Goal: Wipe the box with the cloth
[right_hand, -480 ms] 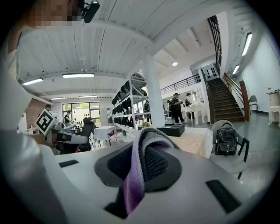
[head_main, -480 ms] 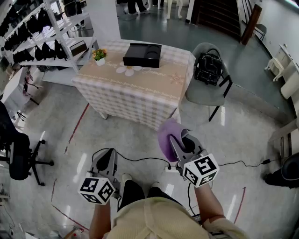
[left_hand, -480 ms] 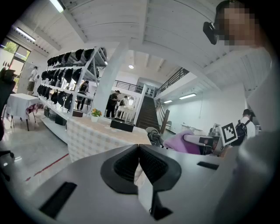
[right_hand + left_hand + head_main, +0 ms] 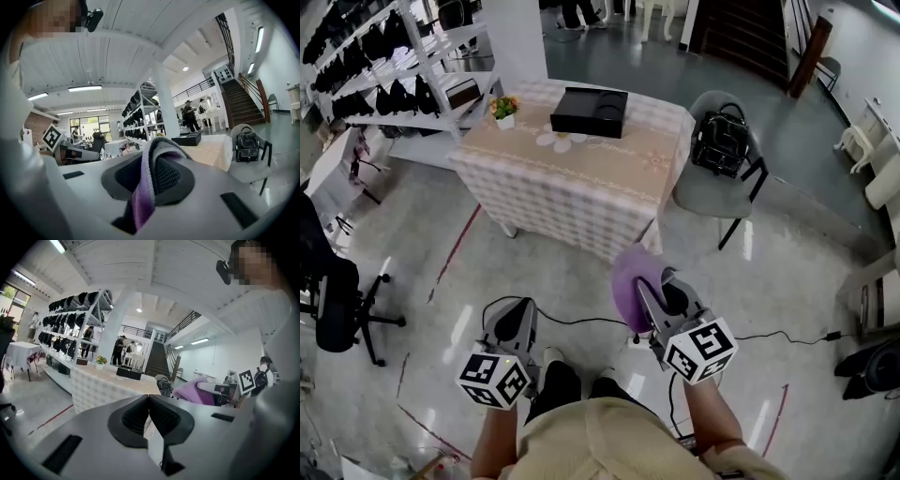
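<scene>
A black flat box (image 4: 590, 111) lies on the far part of a table with a checked cloth (image 4: 572, 183). It also shows small in the left gripper view as the box (image 4: 128, 373) and in the right gripper view as the box (image 4: 186, 138). My right gripper (image 4: 649, 286) is shut on a purple cloth (image 4: 632, 272), which hangs between its pads as the cloth (image 4: 150, 178). My left gripper (image 4: 512, 314) is shut with nothing in it, its pads (image 4: 133, 416) meeting. Both grippers hang over the floor, well short of the table.
A small potted flower (image 4: 502, 110) stands at the table's left end. A grey chair with a black bag (image 4: 719, 139) is right of the table. White shelves with dark bags (image 4: 384, 84) run along the left; an office chair (image 4: 333, 305) stands at far left. Cables cross the floor.
The view has shifted slightly; both grippers sit a touch lower and left in the picture. The right gripper keeps hold of the purple cloth.
</scene>
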Available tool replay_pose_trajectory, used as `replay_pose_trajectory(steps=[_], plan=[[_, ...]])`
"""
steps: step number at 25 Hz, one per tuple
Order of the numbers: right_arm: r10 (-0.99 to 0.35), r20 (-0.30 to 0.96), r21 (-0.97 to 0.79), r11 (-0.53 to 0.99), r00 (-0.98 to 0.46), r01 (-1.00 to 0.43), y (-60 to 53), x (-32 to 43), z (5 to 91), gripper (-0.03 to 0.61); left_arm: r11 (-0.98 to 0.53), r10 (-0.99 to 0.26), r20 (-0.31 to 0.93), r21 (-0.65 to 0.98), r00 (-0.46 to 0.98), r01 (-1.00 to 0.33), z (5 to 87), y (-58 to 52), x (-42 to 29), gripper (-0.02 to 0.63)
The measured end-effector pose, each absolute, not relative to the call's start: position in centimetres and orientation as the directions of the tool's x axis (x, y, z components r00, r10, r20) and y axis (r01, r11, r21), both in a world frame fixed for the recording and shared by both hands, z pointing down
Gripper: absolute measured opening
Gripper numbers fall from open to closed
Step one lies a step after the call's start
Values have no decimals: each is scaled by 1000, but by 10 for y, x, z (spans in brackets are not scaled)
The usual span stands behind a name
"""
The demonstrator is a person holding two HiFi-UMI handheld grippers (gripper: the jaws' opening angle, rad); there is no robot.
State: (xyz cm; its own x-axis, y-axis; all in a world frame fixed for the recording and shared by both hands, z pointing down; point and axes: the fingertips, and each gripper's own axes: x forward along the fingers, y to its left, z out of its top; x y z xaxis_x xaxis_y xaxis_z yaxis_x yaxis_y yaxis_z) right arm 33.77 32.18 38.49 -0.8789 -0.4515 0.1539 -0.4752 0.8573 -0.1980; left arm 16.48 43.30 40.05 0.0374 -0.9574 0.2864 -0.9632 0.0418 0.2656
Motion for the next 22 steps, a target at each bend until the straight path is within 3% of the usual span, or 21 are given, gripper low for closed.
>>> replay_pose_trajectory(steps=[7,13,22], plan=[[-482,160,-231,830,-862,-507,311,332,389,74,-6,-956,283,255,81,-967,395,421,160,15],[-474,170,-227,834,-864,-502,305,311,384,75,-64,-955,240,400,172,-914,395,392,144,15],[-449,205,-205,849,-870,-487,280,254,378,75,-99,-948,256,328,189,-940,400,369,103,15]])
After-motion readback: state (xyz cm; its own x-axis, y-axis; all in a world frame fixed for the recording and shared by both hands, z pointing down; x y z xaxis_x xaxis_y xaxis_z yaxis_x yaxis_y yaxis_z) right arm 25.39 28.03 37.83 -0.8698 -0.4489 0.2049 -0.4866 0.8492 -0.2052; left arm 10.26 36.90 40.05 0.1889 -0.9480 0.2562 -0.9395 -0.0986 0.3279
